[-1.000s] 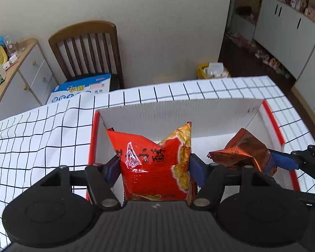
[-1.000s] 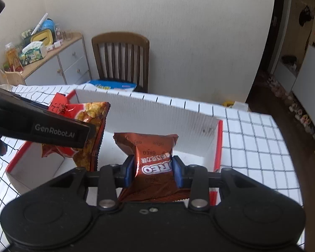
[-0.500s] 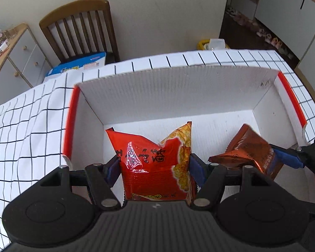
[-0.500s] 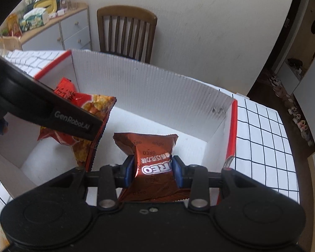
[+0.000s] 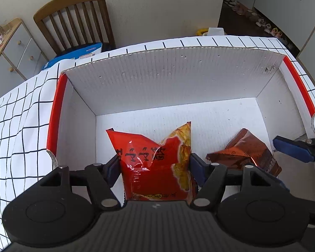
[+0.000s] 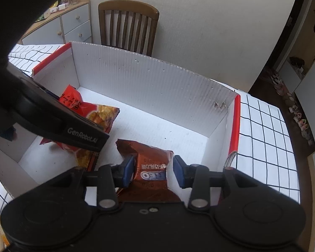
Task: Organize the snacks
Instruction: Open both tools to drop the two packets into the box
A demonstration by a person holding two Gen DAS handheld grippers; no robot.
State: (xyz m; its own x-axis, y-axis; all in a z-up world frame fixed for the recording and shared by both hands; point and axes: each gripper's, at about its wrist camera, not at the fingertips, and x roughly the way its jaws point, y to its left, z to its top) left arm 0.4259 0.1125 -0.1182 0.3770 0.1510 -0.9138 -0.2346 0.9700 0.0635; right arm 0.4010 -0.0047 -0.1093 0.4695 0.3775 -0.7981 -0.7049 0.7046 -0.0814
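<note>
A white corrugated box (image 5: 178, 79) with red side rims stands on the checked cloth. My left gripper (image 5: 154, 163) is shut on a red snack bag (image 5: 155, 155), held upright low inside the box; its pads press both sides. In the right wrist view the bag (image 6: 90, 109) shows partly behind the left gripper's body. My right gripper (image 6: 152, 170) has its jaws opening around a brown Oreo packet (image 6: 151, 163), which rests on the box floor; a gap shows at the right pad. In the left wrist view the Oreo packet (image 5: 247, 149) lies beside one blue finger (image 5: 292, 149).
A wooden chair (image 5: 73, 19) stands behind the table with a blue carton (image 5: 77, 54) on its seat. A drawer cabinet (image 6: 73, 27) is at the far left, white cupboards (image 5: 287, 2) at the far right. The checked tablecloth (image 5: 14, 126) surrounds the box.
Both grippers have sunk into the box with their packets. The right jaws have widened and no longer squeeze the Oreo packet. The left grip on the red bag is unchanged.
</note>
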